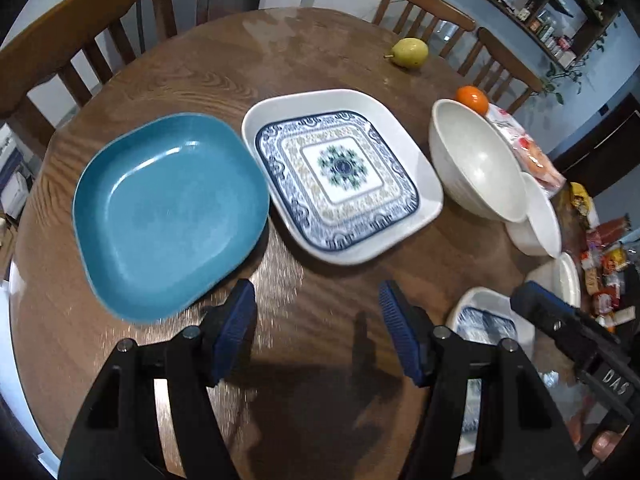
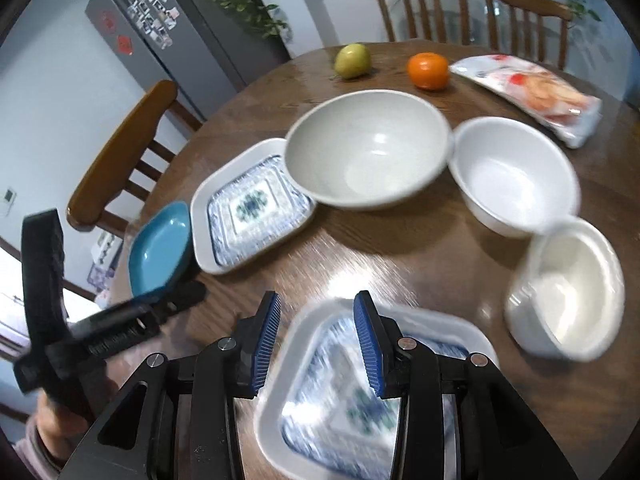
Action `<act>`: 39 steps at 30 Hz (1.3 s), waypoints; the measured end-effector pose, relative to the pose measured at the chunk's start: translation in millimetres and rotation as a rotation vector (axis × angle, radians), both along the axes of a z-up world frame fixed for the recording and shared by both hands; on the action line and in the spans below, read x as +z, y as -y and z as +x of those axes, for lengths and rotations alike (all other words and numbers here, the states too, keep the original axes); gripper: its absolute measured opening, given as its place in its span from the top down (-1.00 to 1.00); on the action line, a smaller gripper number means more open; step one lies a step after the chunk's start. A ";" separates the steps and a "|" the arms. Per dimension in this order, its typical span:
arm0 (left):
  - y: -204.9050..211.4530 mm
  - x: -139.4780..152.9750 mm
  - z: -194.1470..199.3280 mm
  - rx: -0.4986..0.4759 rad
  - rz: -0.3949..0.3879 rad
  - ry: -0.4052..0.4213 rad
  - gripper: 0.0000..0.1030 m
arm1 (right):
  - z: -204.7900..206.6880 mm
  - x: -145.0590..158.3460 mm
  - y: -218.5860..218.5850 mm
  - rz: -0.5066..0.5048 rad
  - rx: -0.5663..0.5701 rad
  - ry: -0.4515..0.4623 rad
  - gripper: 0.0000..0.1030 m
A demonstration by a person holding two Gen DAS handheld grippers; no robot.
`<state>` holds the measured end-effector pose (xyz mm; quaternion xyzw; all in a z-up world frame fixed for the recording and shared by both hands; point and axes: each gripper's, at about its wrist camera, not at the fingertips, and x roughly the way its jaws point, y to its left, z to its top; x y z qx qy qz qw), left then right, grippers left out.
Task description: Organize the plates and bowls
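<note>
Both grippers (left [image 1: 316,332], right [image 2: 316,340]) spread, holding nothing; teal plate [image 1: 168,212], patterned plates [image 1: 340,176], bowls [image 2: 366,148] all empty.

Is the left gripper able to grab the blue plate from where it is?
Probably yes. The left gripper is open and holds nothing, and the blue plate lies just ahead of its left finger on bare table. Nothing sits between them; the patterned plate is off to the side.

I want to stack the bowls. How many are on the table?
3: a big bowl beside the far patterned plate, a middle bowl right of it, a small bowl nearest.
</note>
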<state>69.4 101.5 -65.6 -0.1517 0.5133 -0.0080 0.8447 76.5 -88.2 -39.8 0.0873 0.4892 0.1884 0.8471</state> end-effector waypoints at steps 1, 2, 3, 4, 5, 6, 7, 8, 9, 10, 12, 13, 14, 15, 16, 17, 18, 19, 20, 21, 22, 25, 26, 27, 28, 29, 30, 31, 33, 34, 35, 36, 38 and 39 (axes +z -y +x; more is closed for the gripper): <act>-0.3 -2.3 4.0 0.009 0.006 -0.007 -0.20 | 8.7 -2.5 -4.9 0.006 0.004 -0.010 0.25; -1.1 -4.6 7.8 0.017 0.009 -0.013 -0.17 | 17.1 -5.3 -9.3 0.010 0.012 -0.017 0.25; -2.2 -6.2 10.0 0.023 0.009 -0.017 -0.12 | 27.2 -9.2 -15.5 0.009 0.019 -0.026 0.24; -3.8 -7.6 13.3 0.034 0.005 -0.021 -0.11 | 32.5 -11.2 -19.8 0.005 0.018 -0.033 0.25; -4.8 -8.4 14.1 0.040 0.005 -0.021 -0.11 | 39.2 -13.9 -23.7 0.007 0.018 -0.041 0.25; -4.8 -8.6 16.2 0.045 0.010 -0.019 -0.11 | 45.1 -15.9 -26.5 0.016 0.018 -0.043 0.25; -5.1 -9.3 18.8 0.054 0.020 -0.017 -0.11 | 52.1 -18.7 -29.6 0.020 0.008 -0.048 0.24; -4.8 -10.0 20.3 0.059 0.024 -0.017 -0.11 | 56.8 -21.1 -31.5 0.015 -0.003 -0.052 0.24; -5.5 -11.3 22.0 0.067 0.027 -0.018 -0.11 | 61.6 -23.3 -33.0 0.009 -0.014 -0.053 0.24; -7.0 -13.4 24.5 0.083 0.032 -0.022 -0.11 | 66.1 -25.6 -35.4 0.002 -0.027 -0.053 0.24; -8.3 -14.2 29.0 0.105 0.046 -0.019 -0.10 | 73.7 -32.1 -39.9 -0.005 -0.053 -0.066 0.24; -8.3 -13.2 31.5 0.117 0.064 -0.009 -0.10 | 76.6 -34.0 -40.7 -0.006 -0.066 -0.071 0.24; -8.9 -13.0 33.6 0.124 0.073 -0.008 -0.05 | 79.7 -36.8 -41.8 -0.007 -0.087 -0.077 0.24; -10.3 -13.4 35.5 0.132 0.079 -0.009 0.00 | 82.4 -39.6 -42.6 -0.001 -0.103 -0.084 0.24; -12.9 -12.9 37.8 0.142 0.092 -0.005 0.03 | 84.3 -41.4 -42.1 0.001 -0.113 -0.088 0.24; -14.5 -12.7 39.3 0.141 0.097 -0.003 0.11 | 86.6 -43.7 -42.8 0.004 -0.123 -0.093 0.24; -15.4 -12.6 41.4 0.139 0.101 -0.003 0.28 | 87.9 -42.8 -43.0 0.005 -0.126 -0.082 0.25; -17.6 -12.8 43.7 0.134 0.117 -0.004 0.37 | 89.3 -42.4 -44.7 -0.011 -0.123 -0.075 0.25; -18.4 -12.4 46.2 0.126 0.125 -0.004 0.56 | 89.5 -42.1 -46.5 -0.029 -0.119 -0.070 0.35; -18.7 -12.5 47.4 0.119 0.132 -0.005 0.63 | 89.6 -42.3 -48.5 -0.042 -0.112 -0.070 0.61; -21.5 -12.9 47.7 0.113 0.141 -0.005 0.64 | 88.8 -43.7 -49.4 -0.042 -0.102 -0.077 0.67; -23.2 -13.6 48.7 0.080 0.159 0.000 0.80 | 84.7 -43.3 -45.9 -0.065 -0.099 -0.077 0.77; -23.3 -13.4 47.7 0.057 0.166 0.002 0.80 | 81.4 -42.7 -43.8 -0.065 -0.092 -0.092 0.77; -22.1 -13.0 48.7 0.041 0.176 0.000 0.80 | 78.2 -42.4 -41.6 -0.062 -0.084 -0.109 0.77; -21.5 -12.6 45.4 0.018 0.190 -0.001 0.79 | 75.5 -42.5 -40.3 -0.056 -0.079 -0.124 0.76; -22.0 -12.6 42.6 0.002 0.196 -0.002 0.80 | 69.2 -42.6 -38.1 -0.050 -0.065 -0.148 0.74; -23.3 -12.5 40.7 -0.009 0.201 -0.001 0.80 | 64.7 -43.3 -37.9 -0.045 -0.047 -0.170 0.70; -25.9 -12.3 37.9 -0.026 0.207 -0.002 0.80 | 57.4 -43.6 -36.9 -0.036 -0.020 -0.198 0.70; -26.9 -11.9 36.3 -0.042 0.214 -0.008 0.73 | 47.2 -43.2 -33.9 -0.028 0.012 -0.227 0.64; -29.0 -11.9 35.7 -0.045 0.215 -0.013 0.73 | 44.3 -40.8 -31.9 -0.040 0.010 -0.220 0.59; -29.5 -12.1 36.0 -0.047 0.216 -0.013 0.73 | 43.8 -36.2 -28.8 -0.062 -0.007 -0.193 0.45; -28.6 -12.0 35.9 -0.048 0.221 -0.012 0.73 | 45.5 -32.4 -26.4 -0.067 -0.019 -0.165 0.28; -27.2 -11.6 35.5 -0.053 0.236 -0.007 0.74 | 53.4 -26.9 -20.6 -0.055 -0.045 -0.127 0.19; -22.5 -11.9 41.2 -0.055 0.242 -0.006 0.74 | 58.2 -27.1 -20.0 -0.042 -0.044 -0.122 0.19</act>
